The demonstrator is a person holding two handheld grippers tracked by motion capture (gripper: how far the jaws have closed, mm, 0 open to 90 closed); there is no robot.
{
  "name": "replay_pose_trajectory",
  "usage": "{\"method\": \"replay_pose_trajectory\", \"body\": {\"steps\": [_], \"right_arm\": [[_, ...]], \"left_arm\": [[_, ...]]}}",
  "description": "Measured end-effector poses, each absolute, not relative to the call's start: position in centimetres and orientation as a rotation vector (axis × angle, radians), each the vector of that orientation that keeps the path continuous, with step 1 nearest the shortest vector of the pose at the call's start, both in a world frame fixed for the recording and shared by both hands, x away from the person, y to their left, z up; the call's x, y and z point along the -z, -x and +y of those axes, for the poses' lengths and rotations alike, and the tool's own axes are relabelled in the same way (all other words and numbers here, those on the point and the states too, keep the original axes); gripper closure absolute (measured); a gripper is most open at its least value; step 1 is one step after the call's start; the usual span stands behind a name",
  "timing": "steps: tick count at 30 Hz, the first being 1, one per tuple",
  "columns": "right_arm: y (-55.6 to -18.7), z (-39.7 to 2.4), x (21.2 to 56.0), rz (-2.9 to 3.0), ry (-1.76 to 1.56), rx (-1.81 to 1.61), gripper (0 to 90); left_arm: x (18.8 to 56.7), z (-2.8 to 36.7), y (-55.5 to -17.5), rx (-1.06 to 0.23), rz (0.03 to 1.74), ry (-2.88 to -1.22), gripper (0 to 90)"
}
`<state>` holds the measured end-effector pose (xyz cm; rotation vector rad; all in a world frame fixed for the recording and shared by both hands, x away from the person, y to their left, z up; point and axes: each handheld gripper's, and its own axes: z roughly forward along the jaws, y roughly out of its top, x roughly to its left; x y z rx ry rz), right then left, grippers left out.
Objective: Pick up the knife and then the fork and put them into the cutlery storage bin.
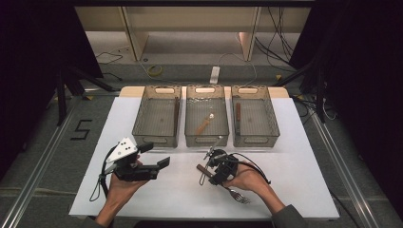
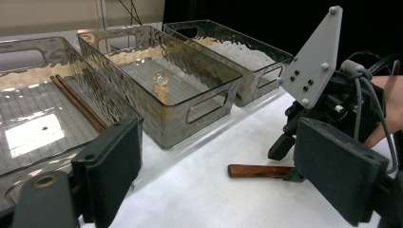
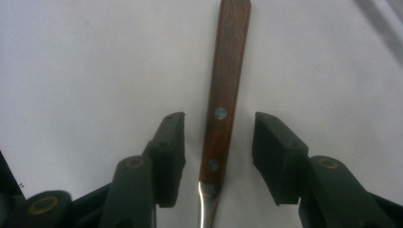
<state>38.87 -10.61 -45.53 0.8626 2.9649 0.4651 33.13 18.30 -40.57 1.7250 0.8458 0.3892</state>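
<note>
A black "5" point(image 1: 81, 129) is marked on the floor left of your desk point(image 1: 294, 180). Your right gripper point(image 3: 218, 142) straddles a wooden-handled utensil point(image 3: 224, 85) with two rivets, lying flat; its jaws stand apart, not touching. Your left gripper point(image 2: 218, 171) hangs open, empty.

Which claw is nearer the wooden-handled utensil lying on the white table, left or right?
Right. The right claw straddles the wooden-handled utensil, pads not touching. The left claw sits off to its left, open.
</note>
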Motion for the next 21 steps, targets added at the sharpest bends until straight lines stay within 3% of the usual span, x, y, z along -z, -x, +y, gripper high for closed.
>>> {"method": "replay_pose_trajectory", "body": {"steps": [11,21], "right_arm": [[-38.7,-10.38,45.88,2.97,-0.815,-0.421,65.4],[-38.56,-10.3,45.96,2.953,-0.779,-0.408,68.7]], "left_arm": [[40.6,18.22,-33.14,-0.386,0.847,-1.724,15.7],[40.56,18.21,-33.1,-0.386,0.841,-1.725,15.7]]}}
